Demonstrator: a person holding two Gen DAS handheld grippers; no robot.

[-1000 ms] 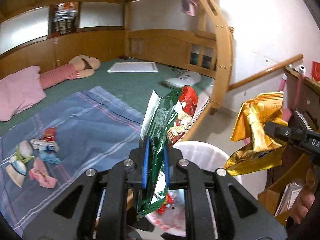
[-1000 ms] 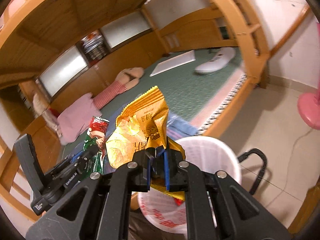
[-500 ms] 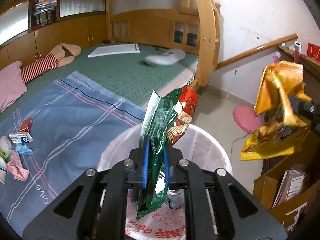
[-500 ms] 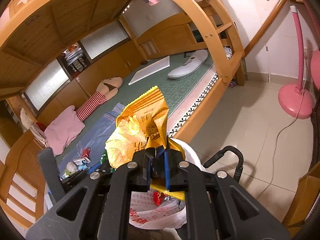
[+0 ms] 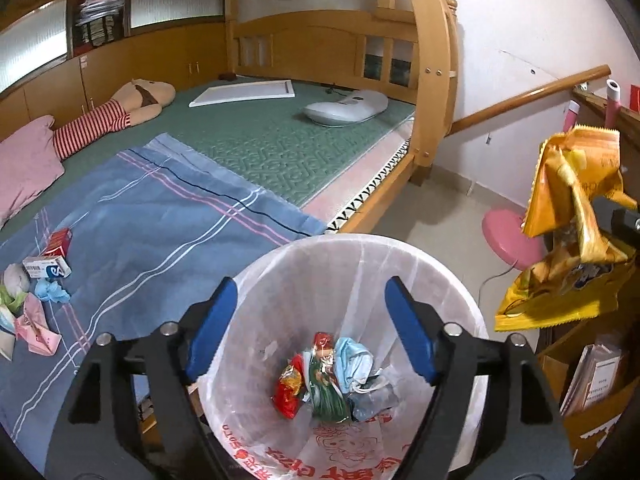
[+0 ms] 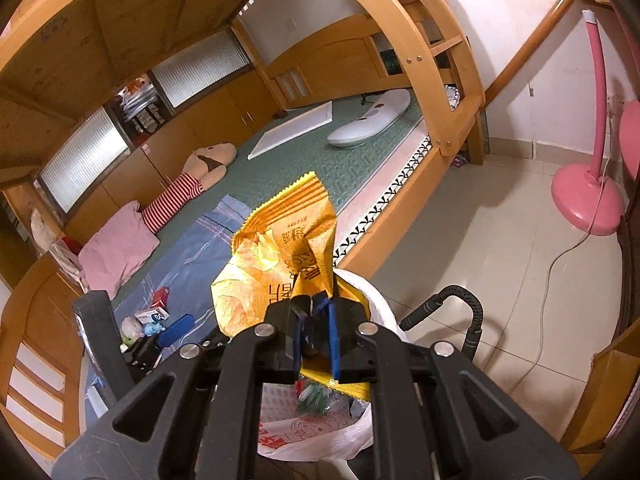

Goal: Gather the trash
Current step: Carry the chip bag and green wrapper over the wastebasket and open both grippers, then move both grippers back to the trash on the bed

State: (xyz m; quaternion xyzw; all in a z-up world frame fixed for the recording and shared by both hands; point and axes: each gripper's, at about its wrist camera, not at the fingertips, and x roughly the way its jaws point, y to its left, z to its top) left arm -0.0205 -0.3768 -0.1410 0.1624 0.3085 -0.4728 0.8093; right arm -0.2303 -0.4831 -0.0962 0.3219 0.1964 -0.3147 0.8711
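Observation:
My left gripper (image 5: 310, 330) hangs over the white lined trash bin (image 5: 452, 280), its jaws opening with nothing between them. The green and red snack wrapper (image 5: 326, 392) lies at the bin's bottom among other trash. My right gripper (image 6: 314, 326) is shut on a crumpled yellow snack bag (image 6: 280, 256), held above the bin's rim (image 6: 372, 292); the same yellow bag (image 5: 572, 220) shows at the right in the left wrist view. Several small pieces of trash (image 5: 40, 276) lie on the blue blanket (image 5: 160, 220) at the left.
A wooden bunk bed frame (image 5: 434, 80) arches over a green mattress (image 5: 280, 136) with a pink pillow (image 5: 24, 160), a striped plush toy (image 5: 120, 112) and a white board (image 5: 244, 92). A pink fan base (image 6: 586, 200) stands on the tiled floor. Wooden shelves (image 5: 592, 380) stand right of the bin.
My left gripper moved over the bin, opened and let go of the green and red wrapper, which now lies inside. The right gripper with the yellow bag came nearer the bin.

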